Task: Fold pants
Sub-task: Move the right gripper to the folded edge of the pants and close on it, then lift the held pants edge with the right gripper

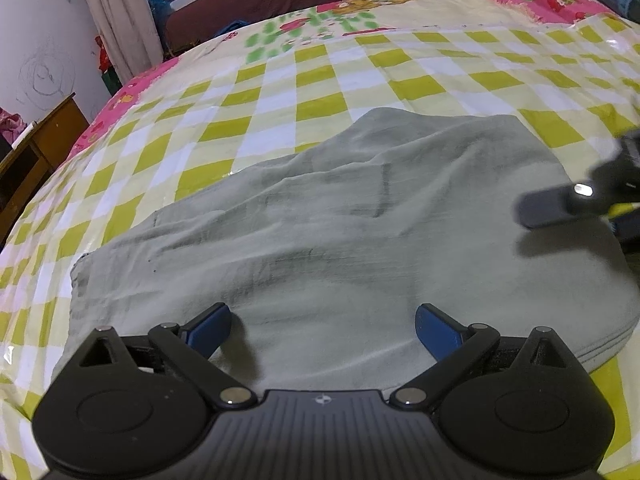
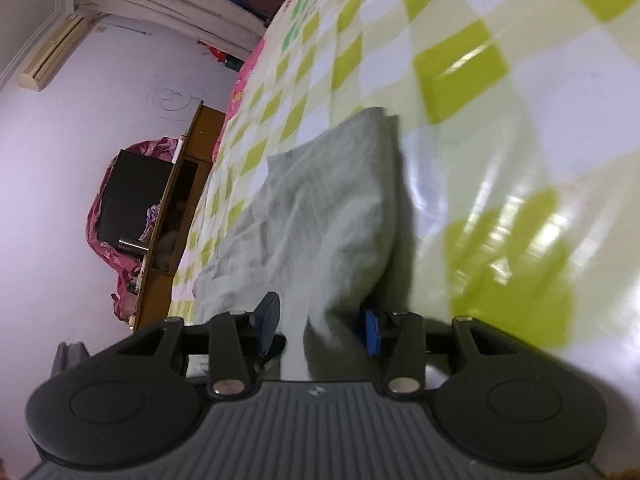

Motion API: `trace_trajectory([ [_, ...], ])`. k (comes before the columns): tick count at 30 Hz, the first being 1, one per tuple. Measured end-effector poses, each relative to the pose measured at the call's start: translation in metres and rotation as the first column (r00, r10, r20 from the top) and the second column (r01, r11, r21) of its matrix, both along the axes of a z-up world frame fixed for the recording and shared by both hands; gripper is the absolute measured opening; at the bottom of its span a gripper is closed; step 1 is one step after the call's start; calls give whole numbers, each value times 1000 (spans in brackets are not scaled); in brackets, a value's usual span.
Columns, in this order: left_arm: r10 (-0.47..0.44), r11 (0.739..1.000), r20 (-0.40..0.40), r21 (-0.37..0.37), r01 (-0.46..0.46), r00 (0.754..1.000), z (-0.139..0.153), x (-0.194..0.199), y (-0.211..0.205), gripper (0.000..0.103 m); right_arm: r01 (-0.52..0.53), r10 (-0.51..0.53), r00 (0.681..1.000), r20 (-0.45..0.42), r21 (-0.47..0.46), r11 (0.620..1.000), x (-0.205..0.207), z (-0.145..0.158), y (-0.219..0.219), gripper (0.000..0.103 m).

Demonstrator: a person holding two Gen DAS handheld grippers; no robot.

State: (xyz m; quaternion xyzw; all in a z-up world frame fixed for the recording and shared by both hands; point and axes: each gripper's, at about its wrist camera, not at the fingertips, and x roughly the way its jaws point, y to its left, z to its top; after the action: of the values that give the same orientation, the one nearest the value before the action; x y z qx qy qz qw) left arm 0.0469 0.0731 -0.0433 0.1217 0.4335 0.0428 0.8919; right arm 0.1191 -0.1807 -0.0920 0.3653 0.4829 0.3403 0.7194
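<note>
pants (image 1: 340, 216): grey, soft, limp, light, rumpled flat on bed (image 1: 320, 80) | left tool (image 1: 323, 330): jaws wide, empty, over pants' near edge | right tool (image 2: 318, 326): pinching a raised fold | take doubled hems, not single layers

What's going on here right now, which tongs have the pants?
A person is folding grey pants on a bed covered with a green-checked sheet. The left tongs are open and hover over the near edge of the cloth, gripping nothing. The right tongs have a fold of the pants between their fingers at the garment's right side; whether the pads are pressing on it is hard to tell through the blur. The pants lie bunched and wrinkled, not yet neatly folded.
</note>
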Motion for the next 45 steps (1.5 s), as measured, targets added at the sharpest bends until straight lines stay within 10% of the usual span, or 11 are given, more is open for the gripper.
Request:
trace_trajectory([
  [5,-7,1000,7,10,6,1000,0,0,-2,103,-3,11,998,62,-135,991,-9,10,11,10],
  [18,-104,994,5,21,104,995,2,6,-52,92,156,-142,985,98,-158,975,-15,26,-52,5],
  [30,-117,993,3,-1,117,993,4,1,-51,95,71,-72,997,-13,-41,997,2,4,-49,27],
  [45,-211,977,-15,25,211,977,7,15,-97,94,256,-256,967,10,42,966,-4,21,-94,4],
])
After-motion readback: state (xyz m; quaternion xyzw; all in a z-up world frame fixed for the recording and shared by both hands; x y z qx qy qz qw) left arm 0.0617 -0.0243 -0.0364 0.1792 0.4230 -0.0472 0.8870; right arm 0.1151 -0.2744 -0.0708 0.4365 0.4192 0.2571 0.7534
